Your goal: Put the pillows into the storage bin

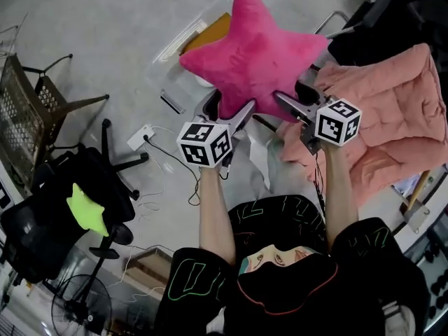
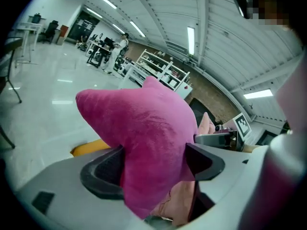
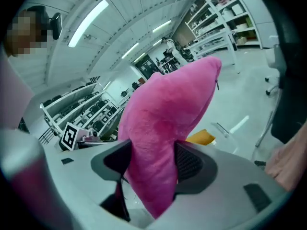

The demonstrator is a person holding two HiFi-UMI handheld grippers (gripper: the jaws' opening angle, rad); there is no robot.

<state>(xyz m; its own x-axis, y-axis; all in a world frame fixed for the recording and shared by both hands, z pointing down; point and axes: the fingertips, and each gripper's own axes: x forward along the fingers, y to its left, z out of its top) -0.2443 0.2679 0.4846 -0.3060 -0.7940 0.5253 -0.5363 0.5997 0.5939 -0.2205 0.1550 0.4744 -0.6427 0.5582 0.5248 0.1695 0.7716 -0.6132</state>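
Together, left gripper (image 2: pixel 153 164) and right gripper (image 3: pixel 152 162) clamp a plush pink star-shaped pillow (image 1: pixel 255 51).

The star pillow (image 1: pixel 255 51) hides most of the clear bin (image 1: pixel 180 42). The right edge cuts off the pink quilt (image 1: pixel 399 117), the left edge the black chair (image 1: pixel 35 236).

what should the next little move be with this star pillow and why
Probably carry the pink star pillow forward and lower it into the clear bin. The left gripper and right gripper each clamp a lower point, and it is held in the air, not inside.
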